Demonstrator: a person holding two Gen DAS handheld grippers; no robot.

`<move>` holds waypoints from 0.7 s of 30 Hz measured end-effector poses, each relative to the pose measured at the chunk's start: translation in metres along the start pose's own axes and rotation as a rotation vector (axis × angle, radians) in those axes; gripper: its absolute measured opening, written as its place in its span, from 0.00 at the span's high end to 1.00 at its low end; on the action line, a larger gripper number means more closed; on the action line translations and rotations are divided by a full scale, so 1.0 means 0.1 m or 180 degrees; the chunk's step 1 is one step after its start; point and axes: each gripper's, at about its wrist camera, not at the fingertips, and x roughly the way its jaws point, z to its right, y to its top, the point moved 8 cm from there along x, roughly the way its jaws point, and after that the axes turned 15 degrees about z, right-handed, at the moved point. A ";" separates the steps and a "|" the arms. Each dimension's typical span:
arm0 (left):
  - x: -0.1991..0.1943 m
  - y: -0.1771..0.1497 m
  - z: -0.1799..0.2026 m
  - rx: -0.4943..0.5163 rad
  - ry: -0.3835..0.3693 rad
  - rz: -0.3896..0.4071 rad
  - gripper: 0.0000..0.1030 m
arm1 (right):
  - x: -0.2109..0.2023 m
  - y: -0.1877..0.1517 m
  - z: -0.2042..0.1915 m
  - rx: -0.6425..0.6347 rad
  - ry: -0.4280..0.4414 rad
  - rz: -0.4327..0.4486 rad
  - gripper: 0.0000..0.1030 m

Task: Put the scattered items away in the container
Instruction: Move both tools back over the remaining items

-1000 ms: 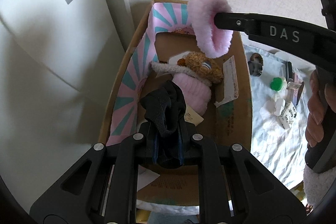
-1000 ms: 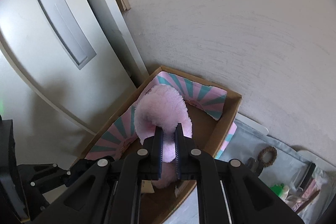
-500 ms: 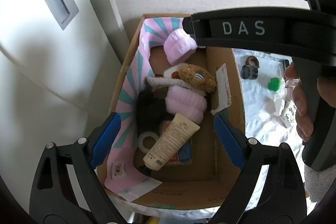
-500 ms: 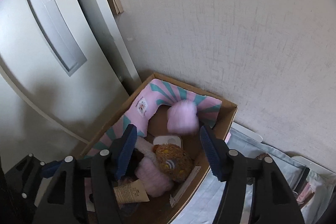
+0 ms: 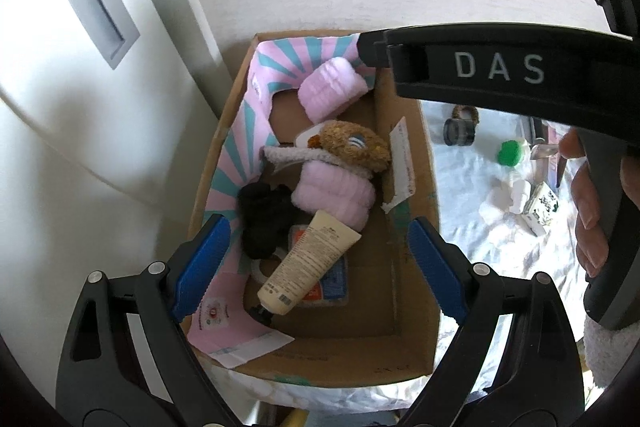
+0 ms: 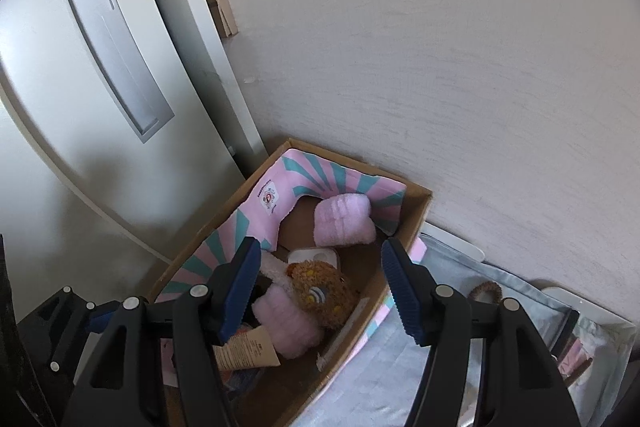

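Observation:
The cardboard box [image 5: 412, 291] [image 6: 418, 205] stands against the wall, lined with pink and teal striped paper. Inside lie a pink fluffy item [image 5: 332, 93] [image 6: 344, 221] at the far end, a brown plush bear [image 5: 354, 145] [image 6: 320, 291], a second pink fluffy item [image 5: 334, 195], a black cloth [image 5: 264, 219] and a cream tube [image 5: 308, 269]. My left gripper [image 5: 316, 271] is open and empty above the box's near end. My right gripper [image 6: 318, 287] is open and empty above the box; its arm crosses the left wrist view.
On the pale cloth [image 5: 480, 247] right of the box lie a dark jar [image 5: 459, 132], a brown hair tie [image 5: 465, 113] [image 6: 486, 293], a green-capped item [image 5: 509, 151], white pieces and a small patterned box [image 5: 541, 205]. A white door [image 6: 80, 107] stands left of the box.
My right gripper opened and dropped the pink fluffy item into the box's far end. My left gripper opened and let the black cloth fall into the box. Both grippers drew back upward.

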 end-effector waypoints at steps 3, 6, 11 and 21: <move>-0.05 0.02 0.06 0.0030 -0.0005 0.0012 0.12 | -0.10 0.00 0.09 0.0059 -0.0038 0.0039 0.43; -0.13 0.08 0.10 0.0024 -0.0013 0.0031 0.12 | -0.24 0.00 0.21 0.0100 -0.0103 0.0086 0.43; -0.27 0.28 0.19 -0.0060 -0.0096 0.0140 0.11 | -0.65 0.01 0.62 0.0191 -0.0294 0.0196 0.43; -0.30 0.42 0.80 0.0231 -0.0306 0.0221 0.06 | -1.48 -0.34 1.84 0.0532 -0.1052 0.0246 0.43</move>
